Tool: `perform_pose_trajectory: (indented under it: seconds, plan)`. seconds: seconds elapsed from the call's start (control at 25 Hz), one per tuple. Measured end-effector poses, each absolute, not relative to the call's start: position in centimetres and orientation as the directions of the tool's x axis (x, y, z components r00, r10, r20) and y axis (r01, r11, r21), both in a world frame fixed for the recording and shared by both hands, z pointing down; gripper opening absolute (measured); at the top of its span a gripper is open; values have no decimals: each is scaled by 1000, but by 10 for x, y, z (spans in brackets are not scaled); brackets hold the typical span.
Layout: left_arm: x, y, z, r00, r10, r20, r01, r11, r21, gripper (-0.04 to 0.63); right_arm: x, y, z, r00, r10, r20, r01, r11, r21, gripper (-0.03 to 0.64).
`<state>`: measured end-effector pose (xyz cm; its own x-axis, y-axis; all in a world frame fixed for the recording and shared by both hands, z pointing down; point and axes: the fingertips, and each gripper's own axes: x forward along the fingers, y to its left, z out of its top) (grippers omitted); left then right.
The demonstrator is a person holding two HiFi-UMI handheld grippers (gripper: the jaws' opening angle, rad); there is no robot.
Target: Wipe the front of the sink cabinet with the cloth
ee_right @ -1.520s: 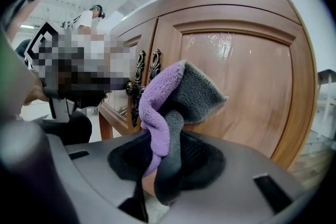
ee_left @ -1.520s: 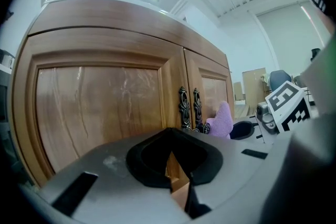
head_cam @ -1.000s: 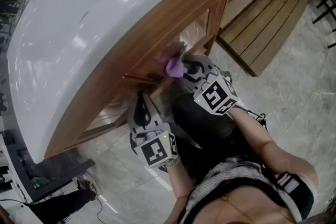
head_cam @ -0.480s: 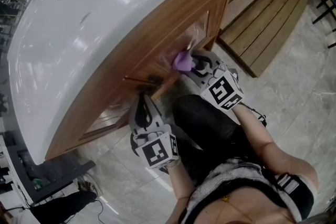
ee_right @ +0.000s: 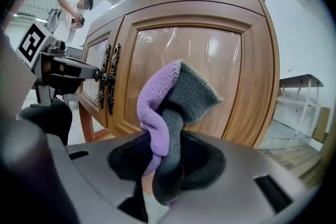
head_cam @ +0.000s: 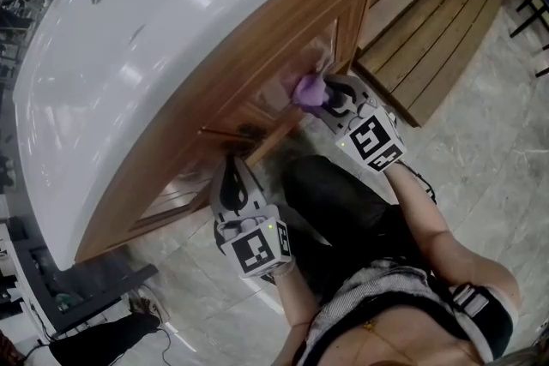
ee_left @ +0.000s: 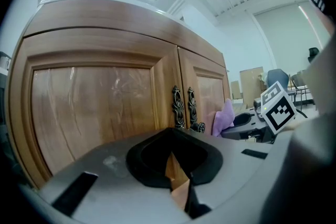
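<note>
The wooden sink cabinet (head_cam: 257, 56) stands under a white basin top (head_cam: 129, 30). My right gripper (head_cam: 330, 101) is shut on a purple and grey cloth (head_cam: 307, 87), which is pressed against the right door panel (ee_right: 194, 60). In the right gripper view the cloth (ee_right: 176, 97) sticks up from between the jaws of the right gripper (ee_right: 157, 186). My left gripper (head_cam: 230, 176) hovers low in front of the ornate door handles (ee_left: 182, 107). Seen in its own view, the left gripper (ee_left: 178, 189) is shut with nothing held. There the cloth (ee_left: 224, 117) shows at the right.
A slatted wooden platform (head_cam: 437, 21) lies right of the cabinet on the tiled floor (head_cam: 480, 150). The wearer's dark-trousered legs (head_cam: 343, 219) crouch close to the doors. Black chair legs (head_cam: 532, 4) stand at the far right. Another person (ee_right: 71, 10) stands in the background.
My right gripper has slid the cloth up and to the right along the right door, toward the cabinet's end. The left gripper has stayed where it was.
</note>
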<state>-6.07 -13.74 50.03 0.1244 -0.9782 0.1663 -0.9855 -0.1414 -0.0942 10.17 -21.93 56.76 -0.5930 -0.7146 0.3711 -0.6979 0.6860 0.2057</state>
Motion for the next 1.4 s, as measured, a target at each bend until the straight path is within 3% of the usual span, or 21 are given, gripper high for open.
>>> perform_pose_trajectory:
  seconds: [1.0,1.4]
  plan:
    - [-62,-136,501,118,-977,176,-985,-138,-104,6,197,-257,580,-404,-814,418,-814,528,242,184]
    - [-60,-137,499,133,-977,168,-984,-150,-94,6,196,-256,583,-388,-821,419,-832,507,224,184]
